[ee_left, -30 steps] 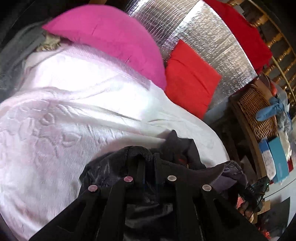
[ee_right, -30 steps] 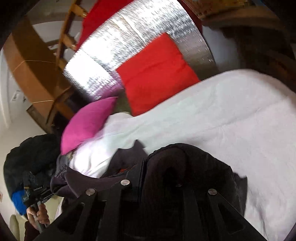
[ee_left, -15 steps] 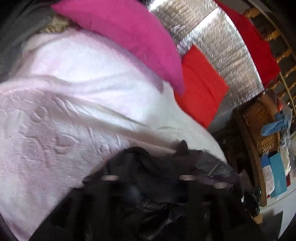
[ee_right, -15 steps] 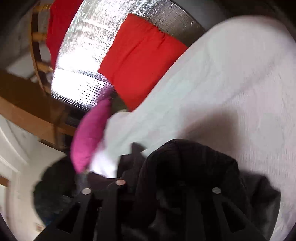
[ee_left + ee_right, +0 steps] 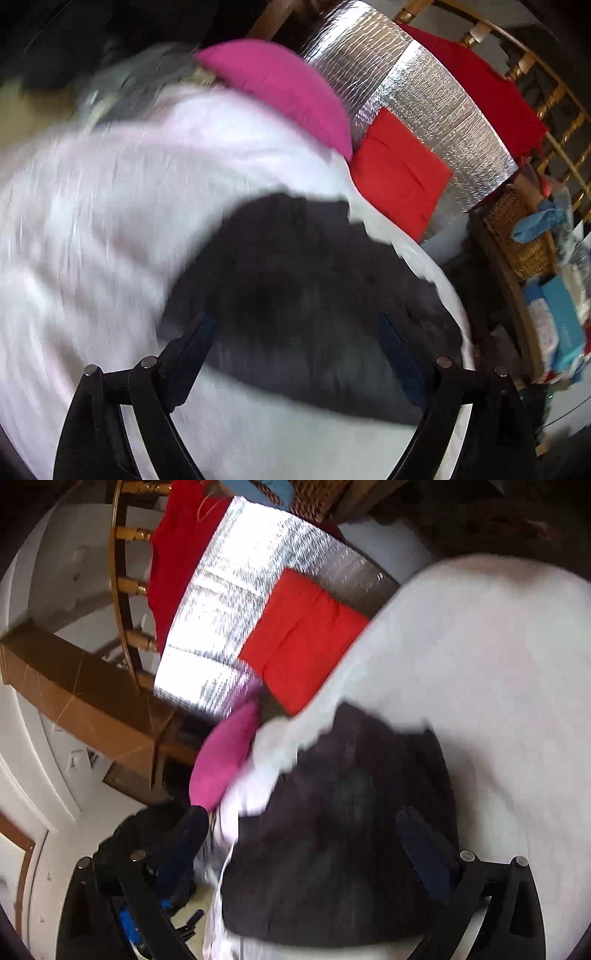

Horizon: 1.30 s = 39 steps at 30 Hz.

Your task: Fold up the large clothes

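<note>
Both grippers stand with jaws spread wide and opening further, pressing on nothing. The left gripper [image 5: 295, 325] hangs over the dark garment [image 5: 306, 291], which lies loose on the white bedspread [image 5: 92, 221], seemingly bunched, though blur smears its outline. The right gripper [image 5: 303, 827] frames the same dark garment [image 5: 343, 842] near the bed's left edge in its view. A pink pillow [image 5: 280, 88] and a red cushion [image 5: 399, 173] lean against the silver foil panel [image 5: 424, 96] at the far edge. Bare bedspread spreads wide to the garment's right in the right wrist view.
</note>
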Available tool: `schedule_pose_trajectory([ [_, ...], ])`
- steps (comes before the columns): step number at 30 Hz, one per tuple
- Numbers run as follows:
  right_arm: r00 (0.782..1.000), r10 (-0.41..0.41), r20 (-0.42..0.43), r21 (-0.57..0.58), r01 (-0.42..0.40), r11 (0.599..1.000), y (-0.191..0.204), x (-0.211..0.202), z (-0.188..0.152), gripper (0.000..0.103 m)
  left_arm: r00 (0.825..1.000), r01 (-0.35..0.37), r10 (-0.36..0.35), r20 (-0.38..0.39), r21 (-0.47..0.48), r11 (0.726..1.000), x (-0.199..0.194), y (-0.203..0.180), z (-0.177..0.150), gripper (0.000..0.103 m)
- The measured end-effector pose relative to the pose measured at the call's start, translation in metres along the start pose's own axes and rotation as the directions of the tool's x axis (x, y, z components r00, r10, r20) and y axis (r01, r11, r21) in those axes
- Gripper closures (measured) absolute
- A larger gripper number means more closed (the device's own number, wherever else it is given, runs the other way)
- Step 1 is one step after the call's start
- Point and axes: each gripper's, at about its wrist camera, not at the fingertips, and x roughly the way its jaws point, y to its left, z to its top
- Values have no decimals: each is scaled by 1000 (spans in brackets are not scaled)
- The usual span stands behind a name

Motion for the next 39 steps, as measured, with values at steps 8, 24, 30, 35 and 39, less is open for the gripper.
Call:
schedule_pose_trajectory([
  [8,996,-30,-81,141,41,989,-17,-9,-73,0,995,-32,12,-95,-213,976,30,36,-32,13],
  [24,980,-173,101,231,146,962,-69,58,-38,1,999,-37,50,19,-422,906,76,62,4,18],
  [30,964,-237,117,184,214,959,-66,68,-33,53,996,-51,76,48,-389,920,67,62,13,62],
  [35,962,-242,130,91,231,969,-39,55,-35,64,992,-72,104,71,-355,932,53,49,17,71],
  [39,960,-254,115,43,251,967,-27,33,-41,65,991,-99,121,51,-316,944,34,48,8,72],
])
